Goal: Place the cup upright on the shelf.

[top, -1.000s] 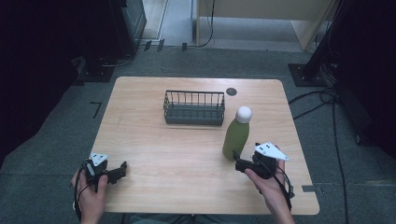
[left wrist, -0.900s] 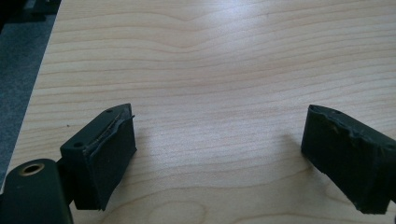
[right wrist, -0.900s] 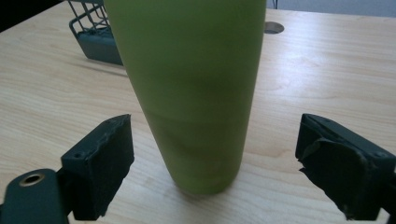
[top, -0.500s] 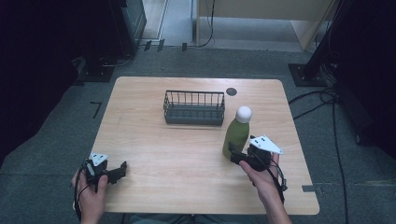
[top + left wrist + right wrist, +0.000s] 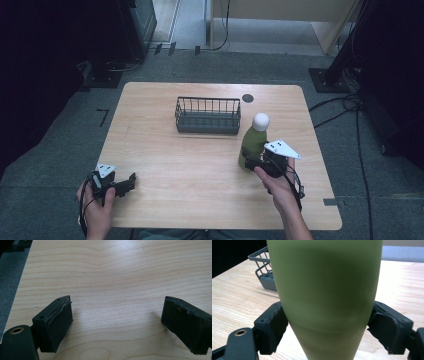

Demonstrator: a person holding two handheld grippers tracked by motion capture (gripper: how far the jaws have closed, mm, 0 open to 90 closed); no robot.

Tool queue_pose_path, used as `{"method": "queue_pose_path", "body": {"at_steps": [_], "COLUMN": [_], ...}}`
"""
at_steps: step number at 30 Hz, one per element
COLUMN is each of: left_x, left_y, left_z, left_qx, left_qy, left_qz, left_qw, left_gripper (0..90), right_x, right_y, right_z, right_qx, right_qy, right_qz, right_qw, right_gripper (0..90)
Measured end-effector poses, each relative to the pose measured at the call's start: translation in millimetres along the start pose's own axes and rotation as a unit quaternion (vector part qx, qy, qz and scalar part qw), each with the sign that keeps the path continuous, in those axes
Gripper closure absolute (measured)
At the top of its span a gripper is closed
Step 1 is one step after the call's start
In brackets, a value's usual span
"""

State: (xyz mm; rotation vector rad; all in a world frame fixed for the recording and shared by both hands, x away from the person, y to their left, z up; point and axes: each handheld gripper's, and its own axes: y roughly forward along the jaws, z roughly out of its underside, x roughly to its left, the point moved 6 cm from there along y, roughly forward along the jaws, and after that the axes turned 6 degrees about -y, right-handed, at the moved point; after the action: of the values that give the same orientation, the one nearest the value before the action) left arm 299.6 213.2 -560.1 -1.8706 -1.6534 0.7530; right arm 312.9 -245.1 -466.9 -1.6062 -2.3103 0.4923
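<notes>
A green bottle (image 5: 252,141) with a white round cap stands upright on the wooden table (image 5: 200,165), right of centre. My right gripper (image 5: 256,162) reaches in from the bottle's near right, low on its body. In the right gripper view the bottle (image 5: 324,285) sits between the jaws, and both pads (image 5: 275,325) press against its tapering lower part, so my right gripper (image 5: 327,322) is shut on it. My left gripper (image 5: 127,182) rests near the table's front left corner; its jaws (image 5: 117,320) stand wide apart over bare wood.
A dark wire basket (image 5: 207,116) stands at the table's back centre, just left of and behind the bottle, and its corner (image 5: 263,270) shows in the right gripper view. A small dark round spot (image 5: 247,98) lies behind it. Dark equipment surrounds the table.
My right gripper has slid left and forward until its jaws enclose the bottle's lower body. The left gripper and the bottle have stayed in place.
</notes>
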Motion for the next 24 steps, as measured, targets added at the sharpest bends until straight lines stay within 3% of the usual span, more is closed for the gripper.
{"method": "queue_pose_path", "body": {"at_steps": [11, 12, 16, 21, 22, 24], "left_x": [0.0, 0.0, 0.0, 0.0, 0.0, 0.0], "left_y": [0.0, 0.0, 0.0, 0.0, 0.0, 0.0], "left_z": [0.0, 0.0, 0.0, 0.0, 0.0, 0.0], "left_qx": [0.000, 0.000, 0.000, 0.000, 0.000, 0.000], "left_qy": [0.000, 0.000, 0.000, 0.000, 0.000, 0.000], "left_qz": [0.000, 0.000, 0.000, 0.000, 0.000, 0.000], "left_qw": [1.0000, 1.0000, 1.0000, 1.0000, 1.0000, 1.0000], "left_gripper": [10.5, 10.5, 10.5, 10.5, 10.5, 10.5], "right_x": [0.4, 1.8, 5.3, 5.9, 7.2, 9.1], "right_y": [8.3, 7.5, 6.2, 7.3, 8.4, 9.6], "right_z": [-2.7, -3.4, -5.5, -7.0, -8.7, -10.2], "right_qx": [0.007, 0.003, 0.004, 0.001, -0.004, -0.008], "right_qy": [-0.003, -0.019, -0.042, -0.030, -0.018, -0.021], "right_qz": [-0.007, 0.001, 0.017, 0.014, 0.005, 0.005], "right_qw": [0.9999, 0.9998, 0.9990, 0.9994, 0.9998, 0.9997], "right_gripper": [17.8, 19.3, 20.4, 20.6, 20.7, 20.7]}}
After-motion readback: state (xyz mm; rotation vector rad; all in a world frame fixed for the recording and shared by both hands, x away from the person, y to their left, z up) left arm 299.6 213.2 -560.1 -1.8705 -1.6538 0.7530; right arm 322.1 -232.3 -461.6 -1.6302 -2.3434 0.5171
